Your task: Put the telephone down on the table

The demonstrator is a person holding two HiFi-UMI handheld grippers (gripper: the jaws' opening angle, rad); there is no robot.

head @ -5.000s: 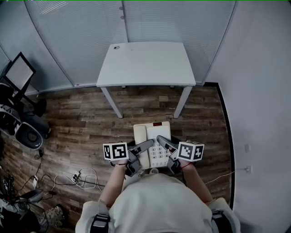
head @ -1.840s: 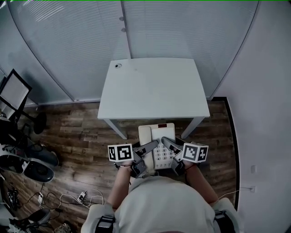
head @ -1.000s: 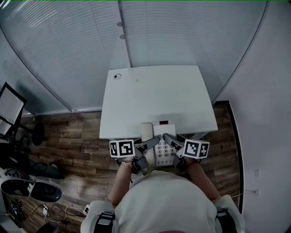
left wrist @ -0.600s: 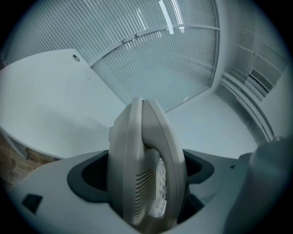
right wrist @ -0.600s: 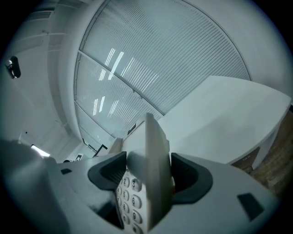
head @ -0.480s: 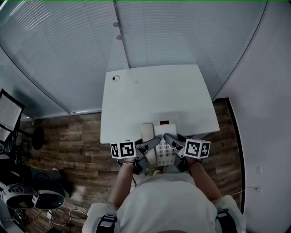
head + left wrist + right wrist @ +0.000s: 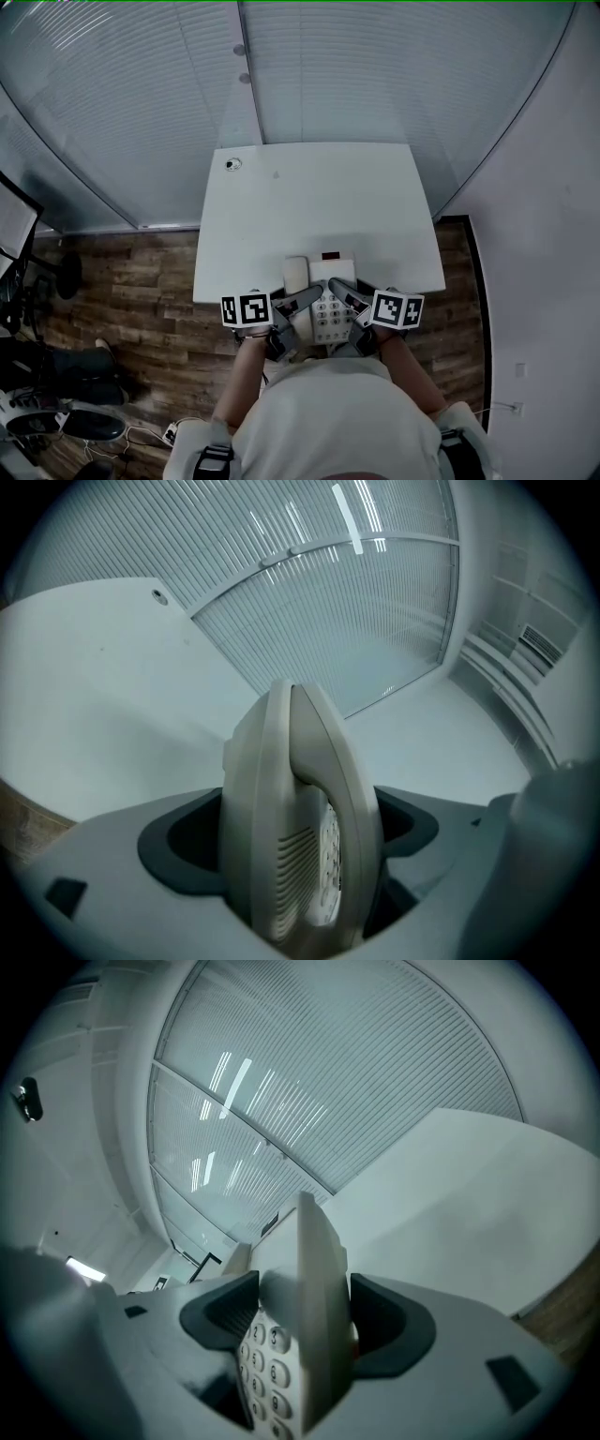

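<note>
Head view, looking steeply down. The telephone [image 7: 322,298] is held between both tools, just in front of the person [image 7: 328,412]. Its far end lies over the near edge of the white table [image 7: 319,206]; its near end juts off that edge towards the person.

- Left tool [image 7: 307,299]: comes in from the telephone's left side. In the left gripper view its jaws are closed on that side, the dark pads pressed against the body from either face. The handset [image 7: 323,789] and a slotted grille face the camera there.
- Right tool [image 7: 341,292]: comes in from the right side. In the right gripper view its jaws are clamped on the telephone's right edge, and the keypad [image 7: 262,1368] with numbered buttons sits just beside the pads.
- Telephone: pale body, handset along its left, keypad to its right, a small dark window at the far end.
- Contact with the table: cannot tell (the head view gives overlap only, and neither gripper view shows the underside).
- Table: top is bare apart from a small round fitting [image 7: 233,164] near the far left corner.
- Surroundings: a glass wall [image 7: 375,75] with fine horizontal slats runs behind the table. Dark wood floor [image 7: 131,272] lies to the left.
</note>
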